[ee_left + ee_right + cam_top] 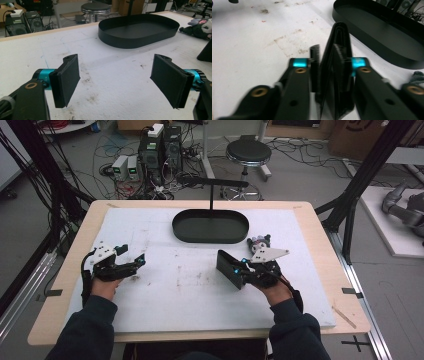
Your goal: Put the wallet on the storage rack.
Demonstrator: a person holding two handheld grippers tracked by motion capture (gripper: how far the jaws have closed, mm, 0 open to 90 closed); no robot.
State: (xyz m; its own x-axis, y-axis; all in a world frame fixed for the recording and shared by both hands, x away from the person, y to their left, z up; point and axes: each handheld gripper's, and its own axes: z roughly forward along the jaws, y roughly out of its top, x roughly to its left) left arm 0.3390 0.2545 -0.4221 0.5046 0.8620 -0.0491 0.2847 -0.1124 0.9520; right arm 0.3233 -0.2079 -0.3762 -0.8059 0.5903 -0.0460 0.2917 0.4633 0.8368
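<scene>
A: Where's the open room?

B: The middle of the worktop [165,285], between the left hand-held gripper [131,261] and the right hand-held gripper [235,270], is bare.

A: And further back?

B: The tray [210,226] sits across the far centre (low wall all round). A plush toy [258,242] lies just beside its right end, and the wallet [227,266] stands upright near the right one.

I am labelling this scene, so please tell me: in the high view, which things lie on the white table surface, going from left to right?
Left gripper → black oval tray → black wallet between the right gripper's jaws → right gripper. The small plush toy sits above the right gripper, so its place in the order is unclear.
</scene>
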